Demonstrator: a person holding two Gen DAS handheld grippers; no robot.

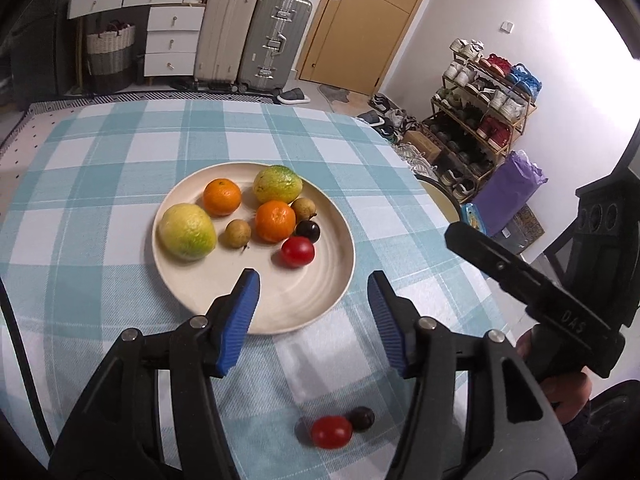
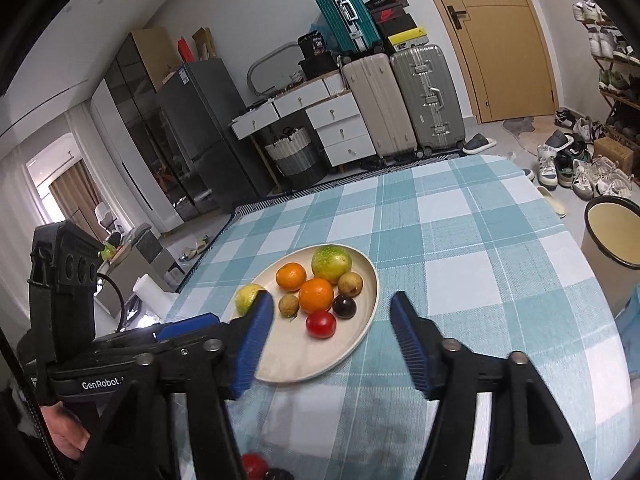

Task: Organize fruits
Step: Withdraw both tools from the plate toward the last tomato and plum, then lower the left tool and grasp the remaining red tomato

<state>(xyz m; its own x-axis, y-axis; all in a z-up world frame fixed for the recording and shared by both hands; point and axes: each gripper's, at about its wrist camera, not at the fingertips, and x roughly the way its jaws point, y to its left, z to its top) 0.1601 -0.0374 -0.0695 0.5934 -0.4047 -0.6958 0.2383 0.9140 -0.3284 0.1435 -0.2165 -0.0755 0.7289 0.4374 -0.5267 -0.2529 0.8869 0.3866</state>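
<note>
A cream plate (image 1: 304, 300) on the checked cloth holds two green-yellow fruits (image 1: 187, 231), two oranges (image 1: 275, 221), two small brown fruits (image 1: 237, 233), a dark round fruit (image 1: 307, 231) and a red tomato (image 1: 297, 251). A second red tomato (image 1: 331, 432) and a second dark fruit (image 1: 361, 418) lie touching on the cloth, near me and under the fingers. My left gripper (image 1: 313, 276) hangs open over the plate's near rim, holding nothing. My right gripper (image 2: 331, 298) is open and holds nothing above the plate (image 2: 320, 364). The loose tomato (image 2: 254, 465) shows at the bottom edge.
The blue-and-white checked cloth (image 1: 100, 160) covers the table, whose far and right edges drop to the floor. A round bin (image 2: 612, 236) stands beside the table on the right. Suitcases (image 1: 276, 40), a drawer unit and a shoe rack (image 1: 480, 112) line the walls.
</note>
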